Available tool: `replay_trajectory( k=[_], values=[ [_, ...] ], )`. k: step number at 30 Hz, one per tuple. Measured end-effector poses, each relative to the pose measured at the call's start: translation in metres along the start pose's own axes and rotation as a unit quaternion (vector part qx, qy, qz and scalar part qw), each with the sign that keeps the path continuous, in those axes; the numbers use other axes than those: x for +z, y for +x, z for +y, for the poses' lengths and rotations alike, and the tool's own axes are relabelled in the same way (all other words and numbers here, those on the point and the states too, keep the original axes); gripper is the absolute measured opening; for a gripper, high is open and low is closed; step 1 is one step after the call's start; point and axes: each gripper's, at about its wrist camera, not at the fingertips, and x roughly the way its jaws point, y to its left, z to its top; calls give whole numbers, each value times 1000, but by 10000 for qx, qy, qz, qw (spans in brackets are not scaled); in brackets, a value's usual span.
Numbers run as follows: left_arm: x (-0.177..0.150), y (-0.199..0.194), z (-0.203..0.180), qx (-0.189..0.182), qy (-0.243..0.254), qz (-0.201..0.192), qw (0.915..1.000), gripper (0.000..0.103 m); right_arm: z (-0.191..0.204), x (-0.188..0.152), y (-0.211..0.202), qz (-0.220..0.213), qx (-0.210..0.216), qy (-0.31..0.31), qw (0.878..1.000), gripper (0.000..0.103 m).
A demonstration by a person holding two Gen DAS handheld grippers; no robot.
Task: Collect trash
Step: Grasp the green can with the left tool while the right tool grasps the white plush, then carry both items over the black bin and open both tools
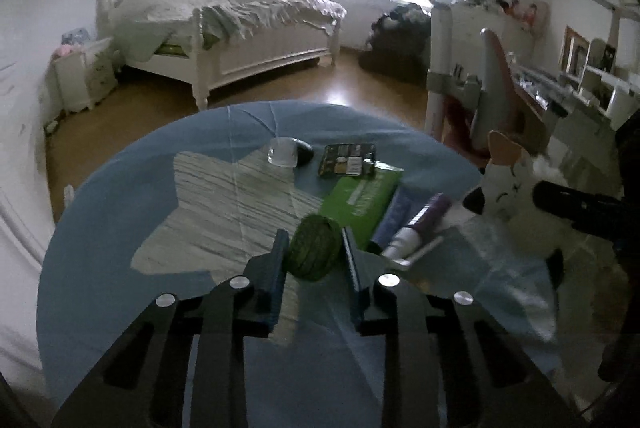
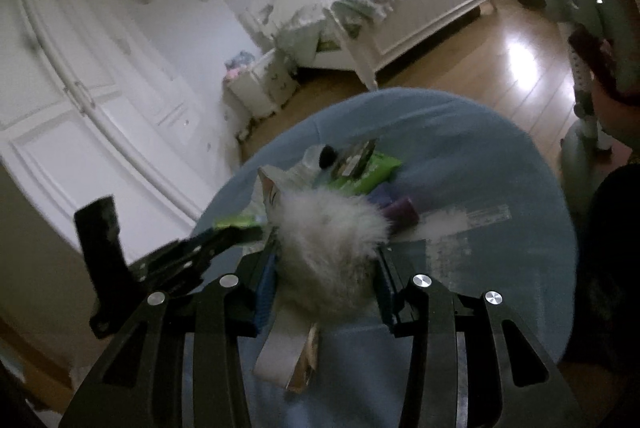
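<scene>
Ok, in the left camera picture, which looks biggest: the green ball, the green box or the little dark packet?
Largest to smallest as they look:
1. green box
2. green ball, though it sits nearest the camera between the left gripper jaws, so it may look bigger than it is
3. dark packet, farthest away

green box (image 1: 362, 198) and tubes (image 1: 416, 226) crowd right, star mat (image 1: 224, 204) open left

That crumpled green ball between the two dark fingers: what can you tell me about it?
The crumpled green ball is roundish, dark green with fine ridged lines, like wadded wrapping or leaf. It sits on the round blue table, at the edge of the pale star patch, between the left gripper fingers, which close on both sides. A green box lies just behind.
</scene>
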Motion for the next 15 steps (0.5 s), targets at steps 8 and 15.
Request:
replay_trajectory(
  k=[8, 15],
  values=[
    [-9, -28, -25, -70, -186, -189, 9996, 20, -11, -14, -46, -240, 79, 123, 9996, 42],
    [-1, -41, -70, -367, 2, -361, 9987, 20, -35, -19, -83, -549, 64, 340, 9979, 42]
  ],
)
